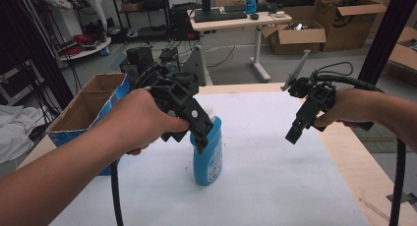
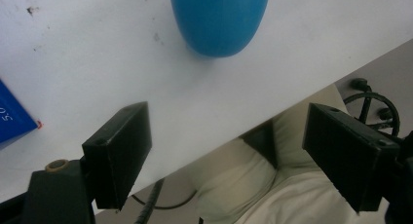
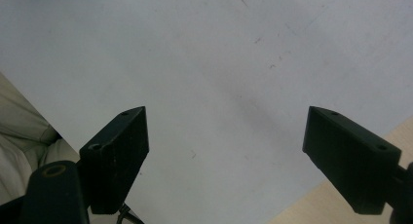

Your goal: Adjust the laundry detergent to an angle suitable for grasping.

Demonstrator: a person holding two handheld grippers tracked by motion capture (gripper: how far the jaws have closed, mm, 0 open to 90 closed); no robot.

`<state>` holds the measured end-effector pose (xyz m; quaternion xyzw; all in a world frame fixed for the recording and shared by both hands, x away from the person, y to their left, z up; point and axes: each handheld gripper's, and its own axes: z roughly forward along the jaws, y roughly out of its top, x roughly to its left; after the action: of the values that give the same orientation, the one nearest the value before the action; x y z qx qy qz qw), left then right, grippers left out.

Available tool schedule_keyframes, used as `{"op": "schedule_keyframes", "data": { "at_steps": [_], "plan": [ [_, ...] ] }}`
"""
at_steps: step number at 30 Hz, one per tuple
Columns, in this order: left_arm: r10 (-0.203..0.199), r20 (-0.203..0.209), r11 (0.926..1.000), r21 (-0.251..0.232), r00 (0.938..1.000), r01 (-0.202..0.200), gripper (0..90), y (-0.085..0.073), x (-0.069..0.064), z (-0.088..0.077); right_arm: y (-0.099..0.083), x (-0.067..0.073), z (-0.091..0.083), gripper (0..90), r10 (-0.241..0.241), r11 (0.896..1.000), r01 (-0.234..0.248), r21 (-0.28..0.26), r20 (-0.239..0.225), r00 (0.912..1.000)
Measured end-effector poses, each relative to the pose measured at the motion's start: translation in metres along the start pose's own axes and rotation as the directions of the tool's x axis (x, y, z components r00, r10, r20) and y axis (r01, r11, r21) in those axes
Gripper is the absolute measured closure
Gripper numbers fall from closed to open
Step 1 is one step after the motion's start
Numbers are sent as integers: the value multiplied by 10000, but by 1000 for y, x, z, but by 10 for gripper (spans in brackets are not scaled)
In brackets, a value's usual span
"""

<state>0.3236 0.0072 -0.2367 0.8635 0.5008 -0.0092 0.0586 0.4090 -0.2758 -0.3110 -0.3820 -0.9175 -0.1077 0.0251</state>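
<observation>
Both tongs are spread and hold nothing: left tongs (image 1: 196, 132) hover just above the upright blue bottle (image 1: 207, 155) mid-tabletop (image 1: 275, 186); right tongs (image 1: 294, 132) hang over bare white surface toward the right edge.

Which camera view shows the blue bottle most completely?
The high view: the blue bottle stands upright on the white sheet, label visible, with the left gripper at its top. The left gripper view shows one rounded blue part; the right gripper view a sliver at its top edge.
</observation>
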Motion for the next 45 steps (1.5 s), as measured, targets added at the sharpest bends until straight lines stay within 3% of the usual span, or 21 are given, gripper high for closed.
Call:
{"op": "schedule_keyframes", "data": {
  "at_steps": [16,25,30,45],
  "plan": [
    [-117,62,9994,-332,9999,119,185,4,0,-22,2,0,-3,168,-10,10000,10,18,11,10000],
    [-171,6,9983,-559,9999,171,184,17,-3,-39,2,-2,-5,169,21,10000,-21,-13,23,10000],
    [-268,32,9972,-694,9996,269,183,23,-5,-41,4,-2,-6,169,-27,10000,27,-11,26,10000],
    [-568,-104,9972,-494,9983,562,184,49,-4,-38,3,-5,-7,169,18,10000,-18,-48,-11,10000]
  ]
}}
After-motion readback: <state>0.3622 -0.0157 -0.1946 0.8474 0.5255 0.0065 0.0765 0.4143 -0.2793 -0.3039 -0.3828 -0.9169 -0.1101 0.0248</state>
